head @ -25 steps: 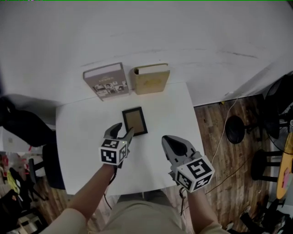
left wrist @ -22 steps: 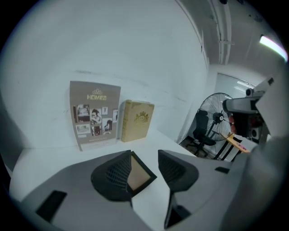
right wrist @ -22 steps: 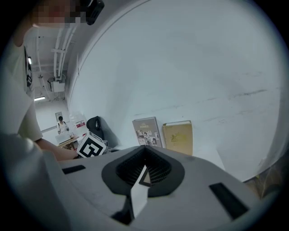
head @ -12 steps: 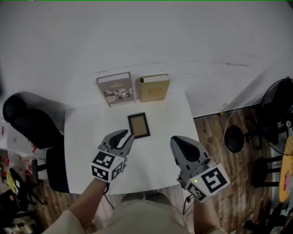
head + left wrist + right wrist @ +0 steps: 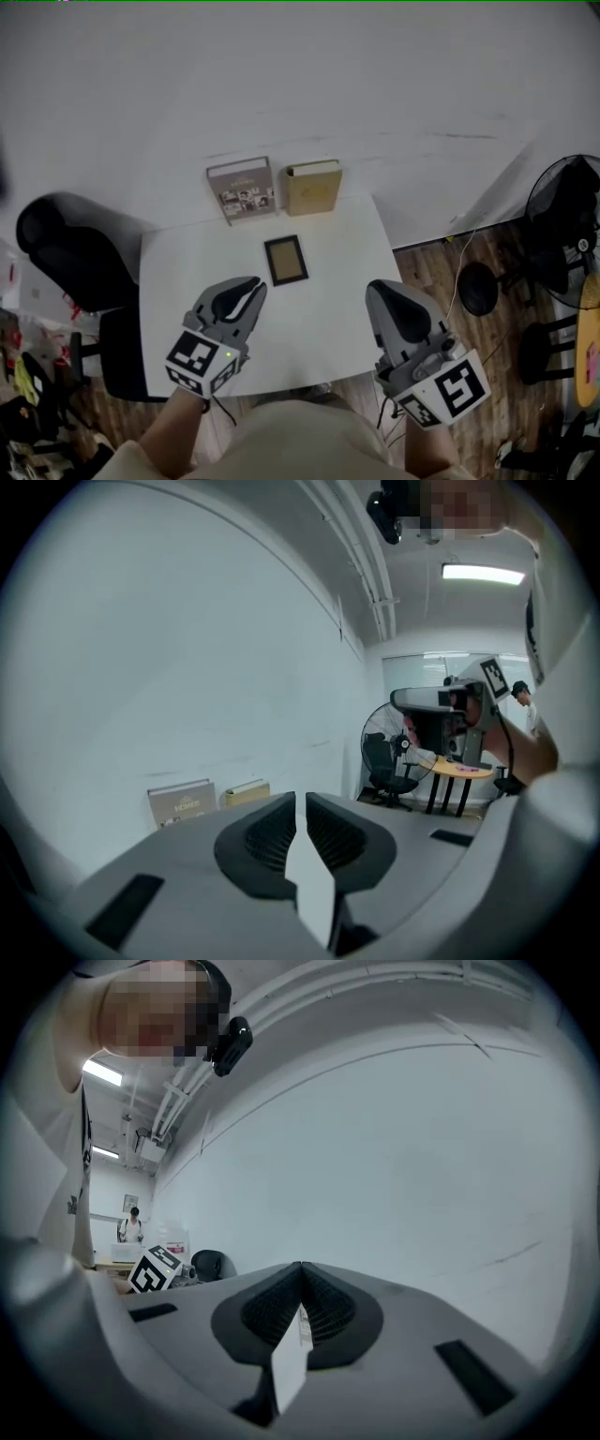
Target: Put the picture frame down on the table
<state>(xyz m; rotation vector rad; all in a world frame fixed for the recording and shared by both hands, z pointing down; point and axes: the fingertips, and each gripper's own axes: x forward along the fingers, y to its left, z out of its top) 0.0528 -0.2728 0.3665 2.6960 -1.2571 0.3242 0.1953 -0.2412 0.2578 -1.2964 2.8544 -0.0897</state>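
The dark-edged picture frame [image 5: 285, 261] lies flat on the white table [image 5: 187, 272], near its middle, with nothing touching it. My left gripper [image 5: 249, 290] hovers over the table's front left, well short of the frame; its jaws stand a narrow slit apart and hold nothing. My right gripper [image 5: 386, 296] hangs at the front right edge with its jaws pressed together and empty. In the left gripper view the left gripper [image 5: 301, 799] points at the wall, and in the right gripper view the right gripper [image 5: 301, 1267] does the same. The frame is out of sight in both.
A grey book [image 5: 242, 187] and a tan book [image 5: 313, 186] lean against the white wall at the table's back edge. A black chair [image 5: 66, 253] stands at the left. A stool [image 5: 478, 277] and a fan [image 5: 562, 206] stand on the wooden floor at the right.
The left gripper has let go of the frame and drawn back toward me. Both grippers have pulled away and risen; the frame stays flat on the table.
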